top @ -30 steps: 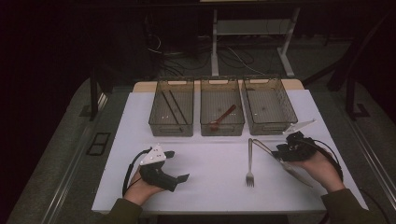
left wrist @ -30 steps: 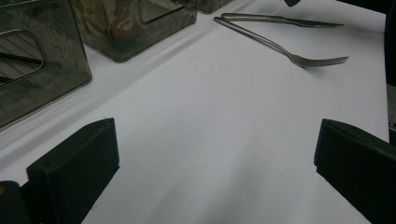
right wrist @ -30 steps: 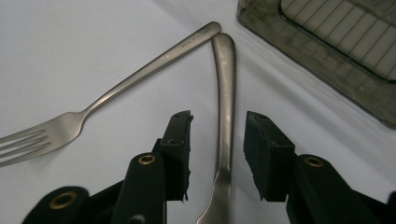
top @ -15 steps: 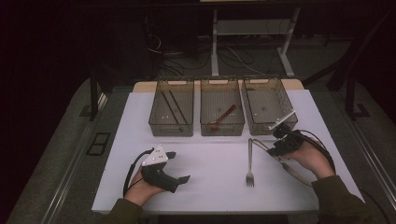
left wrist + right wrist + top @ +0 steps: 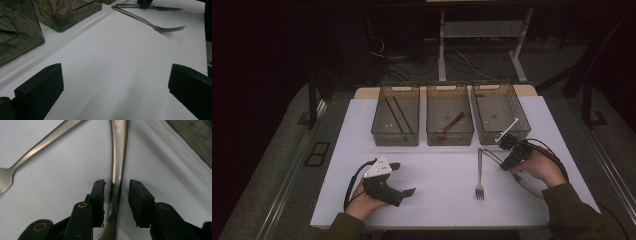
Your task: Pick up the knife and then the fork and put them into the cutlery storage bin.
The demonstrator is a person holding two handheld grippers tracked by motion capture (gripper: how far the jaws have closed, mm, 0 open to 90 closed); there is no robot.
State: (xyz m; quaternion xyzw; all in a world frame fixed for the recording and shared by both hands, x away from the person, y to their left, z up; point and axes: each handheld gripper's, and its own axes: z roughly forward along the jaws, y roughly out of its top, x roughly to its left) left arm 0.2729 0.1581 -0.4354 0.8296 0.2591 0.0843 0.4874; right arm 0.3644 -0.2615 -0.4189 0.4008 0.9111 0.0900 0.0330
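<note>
A steel table knife [image 5: 119,152] lies on the white mat, running from beside the fork's handle out under my right hand [image 5: 528,184]. My right gripper [image 5: 117,187] straddles its handle. The jaws have just been closing, and a thin gap shows on each side, so the pads do not press on it. In the high view this gripper [image 5: 507,161] sits just in front of the right bin. A steel fork [image 5: 480,172] lies to its left, tines toward me. My left gripper [image 5: 403,178] rests on the mat at front left, jaws wide open [image 5: 115,82] over bare mat.
Three clear smoky bins stand in a row at the back of the mat. The left bin [image 5: 377,131] holds black chopsticks, the middle bin [image 5: 449,142] a red-brown spoon [image 5: 451,125], and the right bin [image 5: 484,135] looks bare. The mat's front edge lies near my forearms.
My right hand has shifted left and slightly down onto the knife handle, and its jaws stand narrower. The left hand, fork and bins have not moved.
</note>
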